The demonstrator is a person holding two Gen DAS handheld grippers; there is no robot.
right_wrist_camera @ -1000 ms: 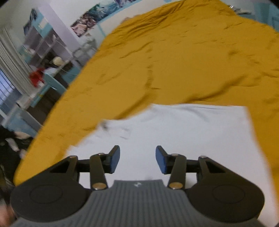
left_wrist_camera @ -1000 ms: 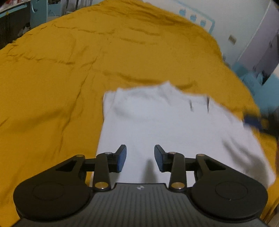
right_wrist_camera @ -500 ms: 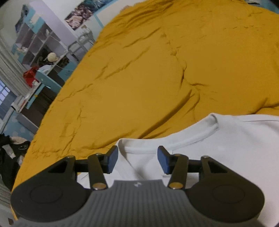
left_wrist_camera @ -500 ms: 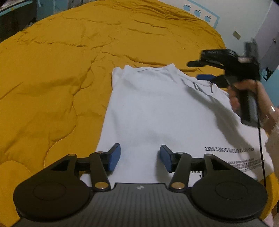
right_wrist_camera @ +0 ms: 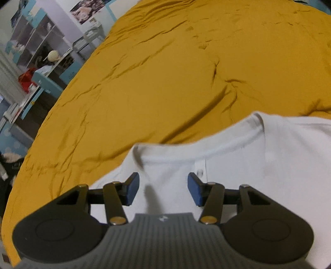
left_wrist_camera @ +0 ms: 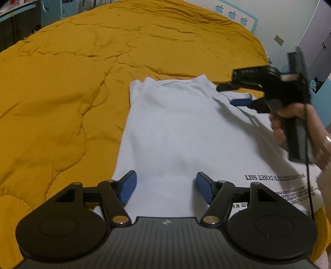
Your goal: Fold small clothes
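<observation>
Left wrist view: white shirt (left_wrist_camera: 186, 132) spread flat on a mustard quilt (left_wrist_camera: 62, 82), collar at the far end, black lettering (left_wrist_camera: 275, 178) along the near right edge. Left gripper (left_wrist_camera: 166, 187) low over the shirt's near hem, blue-padded fingers (left_wrist_camera: 128, 185) spread wide, gripping nothing. Right gripper (left_wrist_camera: 233, 94) in from the right at the collar, held in a hand (left_wrist_camera: 293, 124), fingers parted, a black cable (left_wrist_camera: 309, 175) hanging from the handle. Right wrist view: right gripper (right_wrist_camera: 163, 189) just above the collar (right_wrist_camera: 206, 144), fingers (right_wrist_camera: 132, 188) set wide apart and closed on nothing, a small neck label (right_wrist_camera: 200, 166) between them and beyond. Shelves (right_wrist_camera: 37, 41) and a blue desk (right_wrist_camera: 45, 82) past the bed's left edge, blurred. Pale wall with blue apple stickers (left_wrist_camera: 231, 13) behind the bed in the left wrist view.
</observation>
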